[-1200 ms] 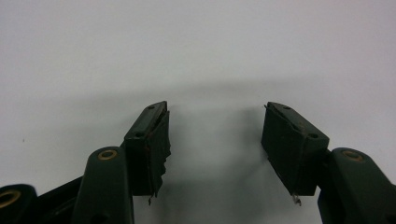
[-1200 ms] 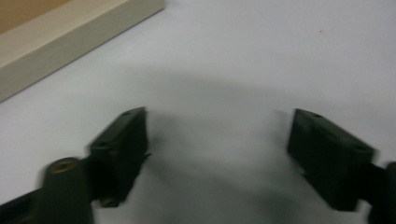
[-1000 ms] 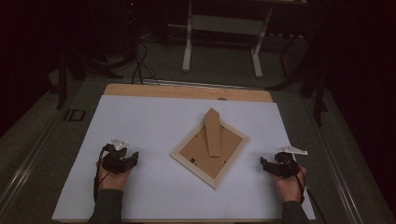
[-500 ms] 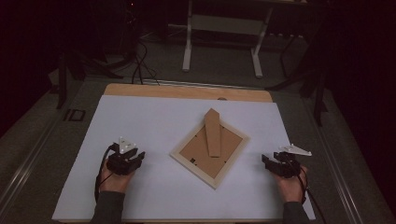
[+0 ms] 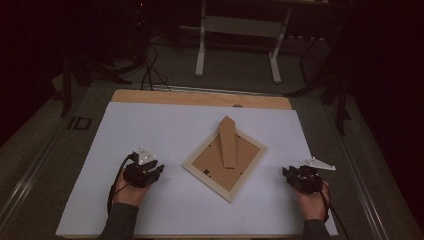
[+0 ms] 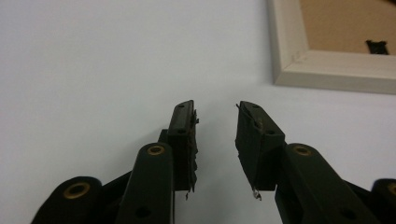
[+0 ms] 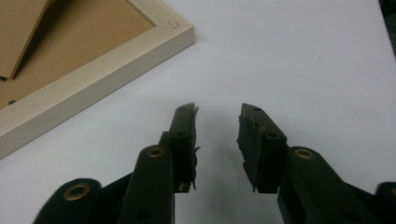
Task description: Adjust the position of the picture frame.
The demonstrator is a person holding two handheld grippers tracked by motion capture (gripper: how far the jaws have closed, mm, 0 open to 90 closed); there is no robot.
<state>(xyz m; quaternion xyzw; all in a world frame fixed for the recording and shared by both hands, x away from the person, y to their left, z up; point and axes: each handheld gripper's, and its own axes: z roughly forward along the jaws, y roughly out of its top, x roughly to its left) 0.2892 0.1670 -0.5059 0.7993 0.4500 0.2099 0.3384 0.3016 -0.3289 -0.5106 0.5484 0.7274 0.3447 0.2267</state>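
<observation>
A light wooden picture frame (image 5: 216, 182) lies face down in the middle of the white sheet (image 5: 165, 125), turned at an angle. Its brown backing and fold-out stand (image 5: 228, 140) face up. My left gripper (image 5: 158, 170) rests on the sheet to the frame's left. In the left gripper view the left gripper (image 6: 215, 109) points past the frame's corner (image 6: 327, 74). My right gripper (image 5: 286, 173) sits to the frame's right, and the right gripper (image 7: 217, 112) faces the frame's edge (image 7: 93, 81). Both pairs of jaws have just been closing and stand open with nothing between them.
The white sheet covers a wooden table, whose bare strip (image 5: 200, 97) shows at the far edge. Beyond it stand a white metal stand (image 5: 237, 30) and cables (image 5: 147, 70) on a dark floor. A dark grey border (image 5: 45, 150) runs along both sides.
My left hand has slid a little to the right, toward the frame. The right hand has stayed in place. The frame has not moved.
</observation>
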